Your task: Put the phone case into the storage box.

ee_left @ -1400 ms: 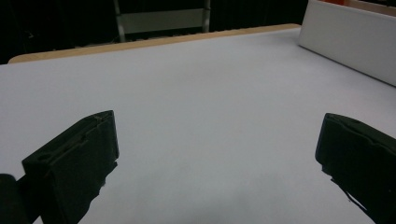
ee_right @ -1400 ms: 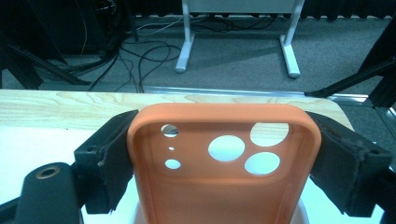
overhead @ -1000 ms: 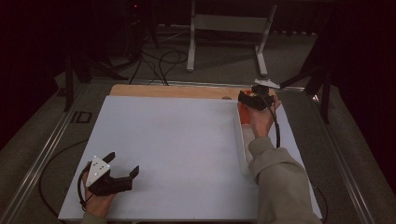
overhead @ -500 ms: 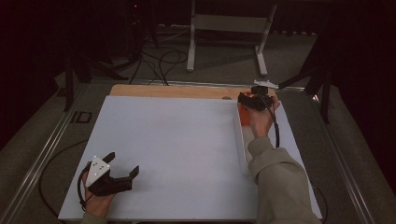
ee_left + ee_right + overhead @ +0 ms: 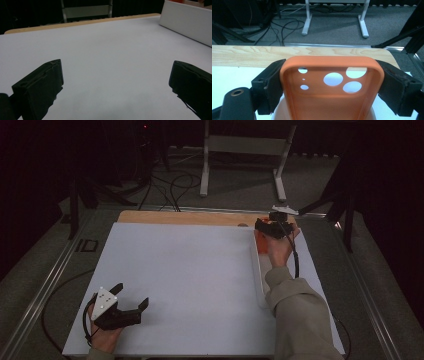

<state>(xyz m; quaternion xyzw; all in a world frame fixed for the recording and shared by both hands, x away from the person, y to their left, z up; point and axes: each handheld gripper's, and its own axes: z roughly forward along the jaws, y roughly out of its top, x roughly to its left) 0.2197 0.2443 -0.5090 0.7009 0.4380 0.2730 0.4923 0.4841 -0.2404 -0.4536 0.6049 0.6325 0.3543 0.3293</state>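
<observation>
White bench (image 5: pixel 200 270) lies bare; right tongs (image 5: pixel 332 82) clamp an orange phone case (image 5: pixel 332 92) by its edges, lifting it, while left tongs (image 5: pixel 131 306) rest wide apart.

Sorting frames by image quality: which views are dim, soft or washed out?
High view: dim, dark surroundings, white table mat evenly lit. Left gripper view: near black tool jaws soft. Right gripper view: orange silicone phone case sharp, mat glares pale.

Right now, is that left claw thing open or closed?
Open. The left gripper rests low on the white table, and in its own view the two black jaws stand far apart with bare tabletop between them.
</observation>
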